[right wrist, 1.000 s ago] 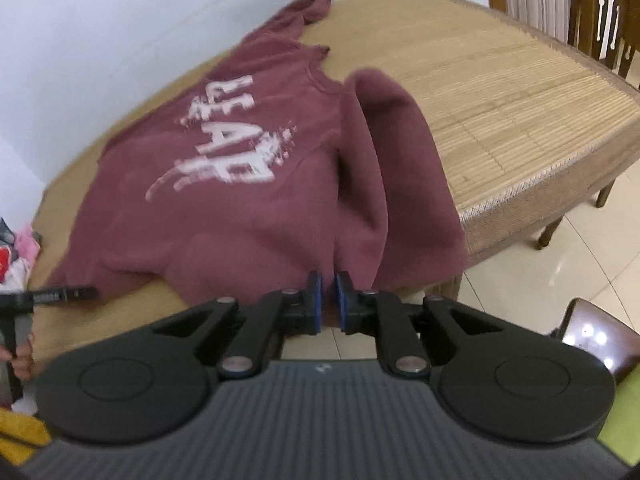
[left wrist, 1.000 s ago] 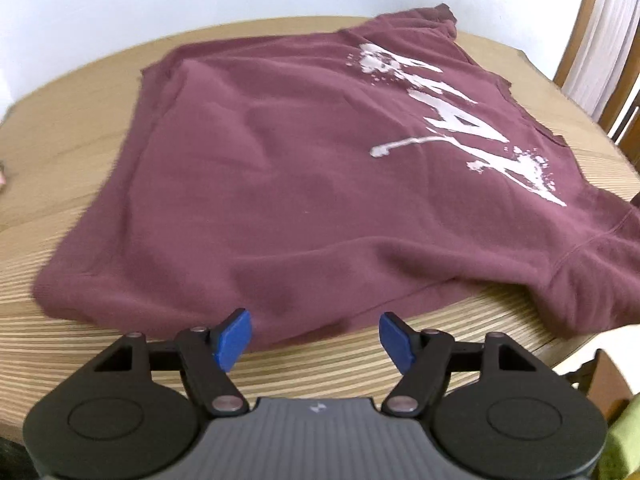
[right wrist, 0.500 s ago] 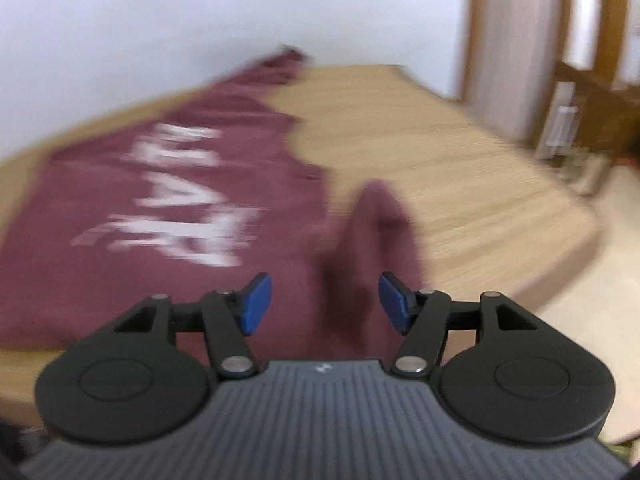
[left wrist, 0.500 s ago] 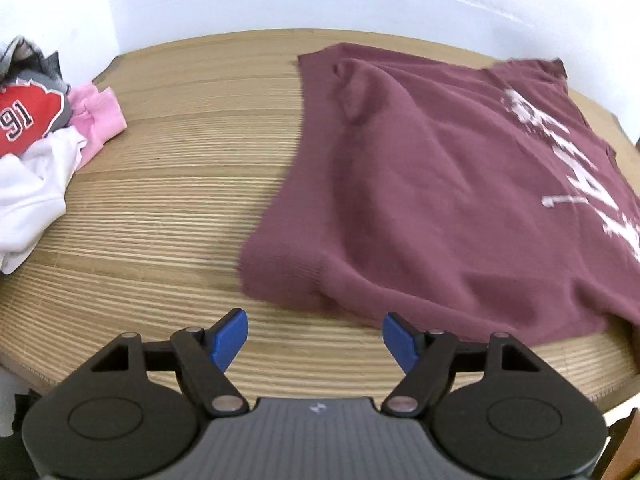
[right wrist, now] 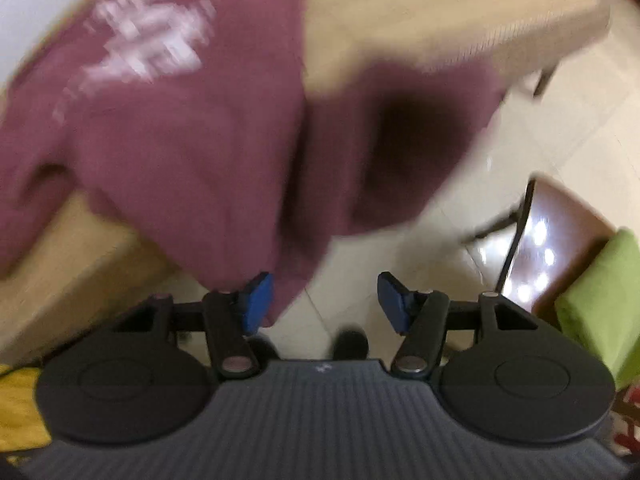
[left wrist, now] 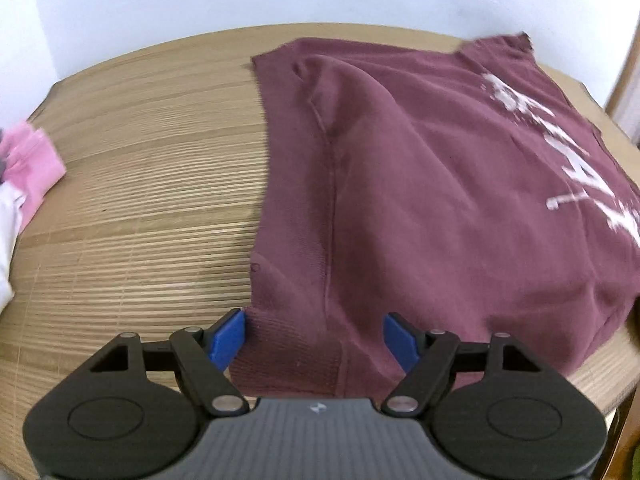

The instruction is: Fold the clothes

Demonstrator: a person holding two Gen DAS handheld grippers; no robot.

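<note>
A maroon sweatshirt with white lettering lies spread on a round wooden table. My left gripper is open, and its blue pads straddle the ribbed hem corner at the shirt's near edge. In the blurred right wrist view the same sweatshirt hangs over the table's edge, with a sleeve drooping toward the floor. My right gripper is open, its left pad touching or just beside the hanging cloth.
Pink and white clothes lie at the table's left edge. A white wall runs behind the table. Beyond the table's edge are a tiled floor, a dark wooden chair and a green cushion.
My right gripper opened and let go of the sleeve, then swung down past the table's edge. My left gripper moved in, and its open pads now straddle the hem corner.
</note>
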